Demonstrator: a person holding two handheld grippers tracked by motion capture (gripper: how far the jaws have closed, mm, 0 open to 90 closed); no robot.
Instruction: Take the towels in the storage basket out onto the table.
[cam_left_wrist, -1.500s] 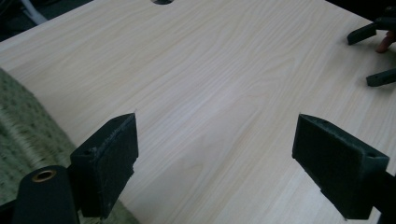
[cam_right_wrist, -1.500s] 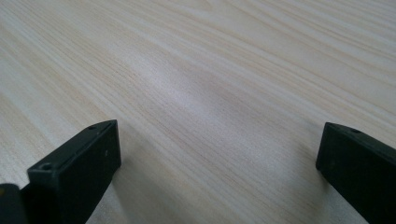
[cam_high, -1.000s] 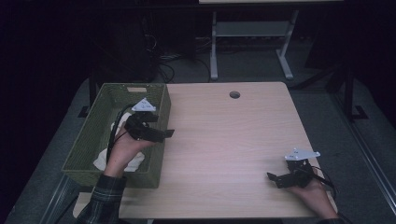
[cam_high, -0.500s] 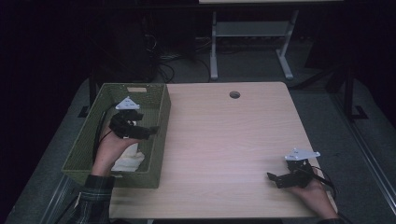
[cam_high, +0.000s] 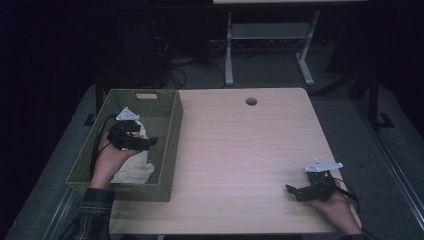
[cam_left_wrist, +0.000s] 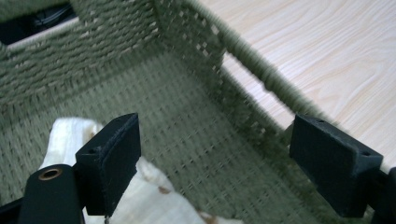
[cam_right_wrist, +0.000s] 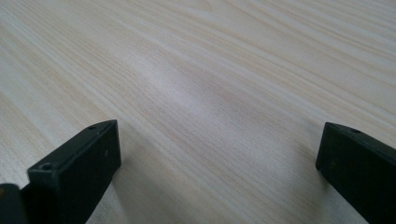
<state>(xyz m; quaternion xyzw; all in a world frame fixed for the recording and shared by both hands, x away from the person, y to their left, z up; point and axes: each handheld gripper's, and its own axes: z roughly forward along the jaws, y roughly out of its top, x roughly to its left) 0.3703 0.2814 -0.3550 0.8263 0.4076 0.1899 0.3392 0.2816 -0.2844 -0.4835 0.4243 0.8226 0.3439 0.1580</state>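
A green woven basket (cam_high: 172, 131) stands on the left part of the wooden table (cam_high: 240, 150). A pale cream cloth (cam_high: 135, 167) lies crumpled on its floor. My left gripper (cam_high: 150, 141) hangs inside the basket just above the cloth, jaws wide apart with nothing between them. In the left gripper view the cloth (cam_left_wrist: 140, 196) lies below the left jaw, and the basket wall (cam_left_wrist: 243, 93) runs past the right jaw. My right gripper (cam_high: 292, 191) rests low at the table's front right, open over bare wood (cam_right_wrist: 210, 93).
A round cable hole (cam_high: 251, 101) sits near the table's far edge. Behind the table stands a white metal frame (cam_high: 270, 35) on a dark floor with cables. The basket's far wall has a handle slot (cam_high: 146, 96).
My left gripper has moved left from over the basket's right rim, farther into the basket and down over the cloth. The right gripper has stayed put.
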